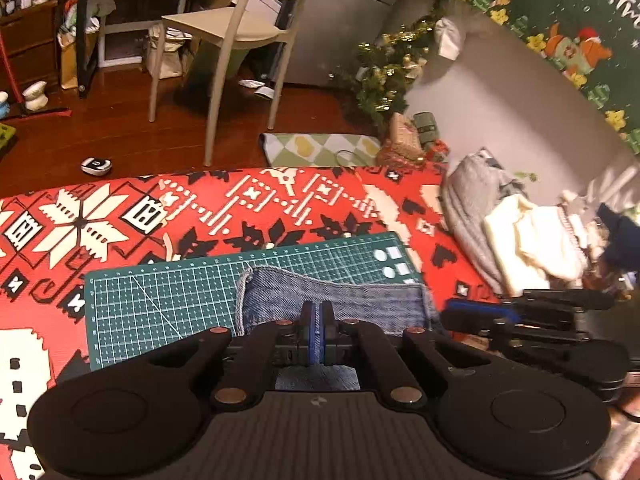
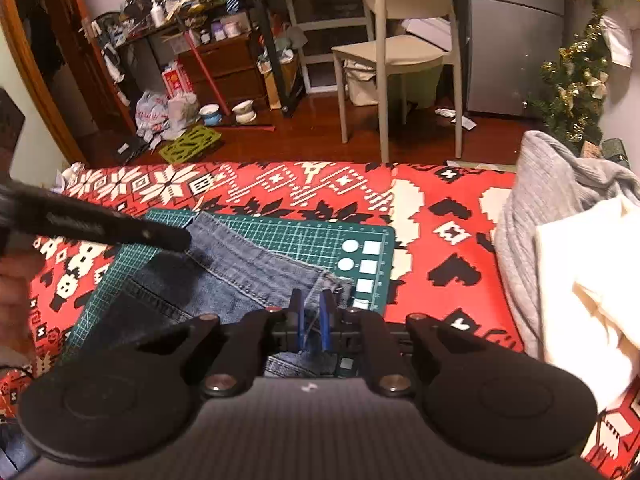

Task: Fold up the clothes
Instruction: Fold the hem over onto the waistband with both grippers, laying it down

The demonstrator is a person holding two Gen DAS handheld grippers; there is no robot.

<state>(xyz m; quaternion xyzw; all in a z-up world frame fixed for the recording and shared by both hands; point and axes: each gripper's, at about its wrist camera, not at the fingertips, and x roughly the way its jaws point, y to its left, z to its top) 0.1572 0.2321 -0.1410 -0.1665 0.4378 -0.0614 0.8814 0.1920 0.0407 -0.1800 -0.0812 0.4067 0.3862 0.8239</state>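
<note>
1. The jeans [image 2: 224, 276] are blue denim with a woven grain, pale stitched seams and a frayed hem. They lie folded across a green cutting mat [image 1: 168, 300] printed with a white grid, in the lower middle of both views.
2. The mat lies on a surface covered with a red cloth [image 1: 280, 200] patterned in white snowflakes and black hearts.
3. The left tool [image 1: 317, 320] is black with blue pads. Its fingers are pressed together on a fold of the denim at lower centre of its own view, and the cloth runs away from the tips toward the upper right.
4. The right tool [image 2: 311, 316] has its blue pads slightly parted. The frayed corner of the jeans sits between them, and loose threads show in the gap. I cannot tell whether the pads press on it.
5. In the right wrist view the left tool's dark, blurred finger crosses the left side, over the far edge of the denim.
6. A grey ribbed knit [image 2: 544, 216] and a cream garment [image 2: 588, 280] are piled at the right, apart from the mat.
</note>
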